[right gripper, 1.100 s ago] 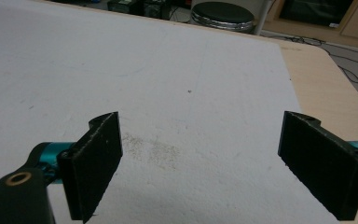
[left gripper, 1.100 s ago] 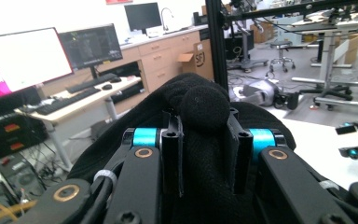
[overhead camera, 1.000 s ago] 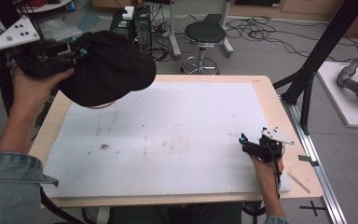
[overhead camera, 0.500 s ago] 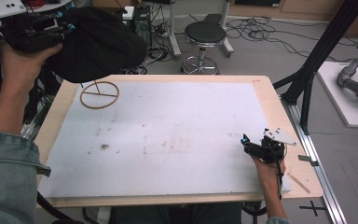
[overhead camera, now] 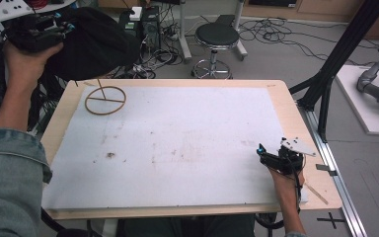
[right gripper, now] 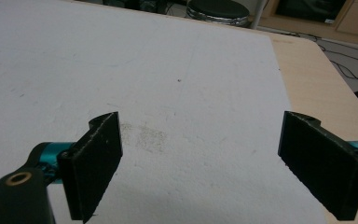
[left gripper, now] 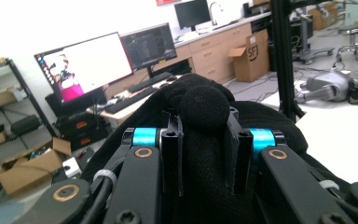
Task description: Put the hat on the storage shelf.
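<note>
Wooden table (overhead camera: 296, 118) with white sheet (overhead camera: 177, 148) on top, stained in spots. Grey floor (overhead camera: 286, 54) beyond, at 12 o'clock; black cables (overhead camera: 271, 29) strewn over it. Round black stool (overhead camera: 217, 35) on chrome base at 12 o'clock. Black frame post (overhead camera: 340, 54) at 2 o'clock. Left gripper view: two monitors (left gripper: 102, 60) on desk against white wall (left gripper: 51, 23), wooden cabinets (left gripper: 214, 51), cardboard boxes (left gripper: 28, 163) on floor, metal shelf (left gripper: 4, 93).
</note>
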Demonstrator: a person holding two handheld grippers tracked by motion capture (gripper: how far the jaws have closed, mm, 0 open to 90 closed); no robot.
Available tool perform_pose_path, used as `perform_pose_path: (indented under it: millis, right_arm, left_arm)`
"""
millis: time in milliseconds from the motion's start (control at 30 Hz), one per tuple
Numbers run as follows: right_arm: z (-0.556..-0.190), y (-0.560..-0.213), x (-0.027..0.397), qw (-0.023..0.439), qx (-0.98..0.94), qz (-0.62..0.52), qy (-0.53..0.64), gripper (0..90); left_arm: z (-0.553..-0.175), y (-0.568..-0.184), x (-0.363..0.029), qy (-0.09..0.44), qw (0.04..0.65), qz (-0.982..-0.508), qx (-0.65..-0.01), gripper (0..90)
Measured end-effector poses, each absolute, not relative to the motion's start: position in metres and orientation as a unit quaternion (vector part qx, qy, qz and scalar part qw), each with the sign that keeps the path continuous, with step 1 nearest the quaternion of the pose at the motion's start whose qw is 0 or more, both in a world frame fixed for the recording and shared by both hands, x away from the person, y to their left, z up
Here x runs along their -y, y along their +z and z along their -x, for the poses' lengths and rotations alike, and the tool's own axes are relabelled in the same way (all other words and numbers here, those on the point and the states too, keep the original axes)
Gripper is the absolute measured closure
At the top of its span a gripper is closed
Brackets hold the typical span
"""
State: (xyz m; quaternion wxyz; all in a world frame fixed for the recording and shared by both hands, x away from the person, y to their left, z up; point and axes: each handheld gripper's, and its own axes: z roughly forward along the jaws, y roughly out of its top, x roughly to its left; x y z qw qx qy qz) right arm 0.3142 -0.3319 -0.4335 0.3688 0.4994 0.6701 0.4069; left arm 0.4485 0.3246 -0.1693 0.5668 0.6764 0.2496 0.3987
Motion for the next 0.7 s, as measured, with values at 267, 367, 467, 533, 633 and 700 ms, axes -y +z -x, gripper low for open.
perform_pose_path:
  millis: [267,367,467,533,633,700]
  right_arm:
    - [-0.31,-0.434,0.331,0.366,-0.676,-0.496,0.404,13.4]
    - [-0.309,-0.434,0.332,0.363,-0.676,-0.498,0.404,13.4]
    - [-0.31,-0.435,0.333,0.366,-0.676,-0.496,0.404,13.4]
    - [-0.31,-0.435,0.333,0.366,-0.676,-0.498,0.402,13.4]
    - [-0.31,-0.435,0.333,0.365,-0.676,-0.499,0.401,13.4]
    - [-0.31,-0.435,0.332,0.363,-0.677,-0.5,0.401,13.4]
  left_arm:
    - [-0.466,-0.183,-0.332,0.408,0.539,-0.683,-0.277,72.8]
    - [-0.473,-0.191,-0.336,0.405,0.532,-0.686,-0.287,72.8]
    - [-0.478,-0.199,-0.34,0.401,0.536,-0.682,-0.294,72.8]
    - [-0.482,-0.205,-0.342,0.399,0.533,-0.684,-0.299,72.8]
    - [-0.488,-0.214,-0.345,0.396,0.533,-0.682,-0.308,72.8]
    - [-0.49,-0.218,-0.347,0.394,0.528,-0.686,-0.311,72.8]
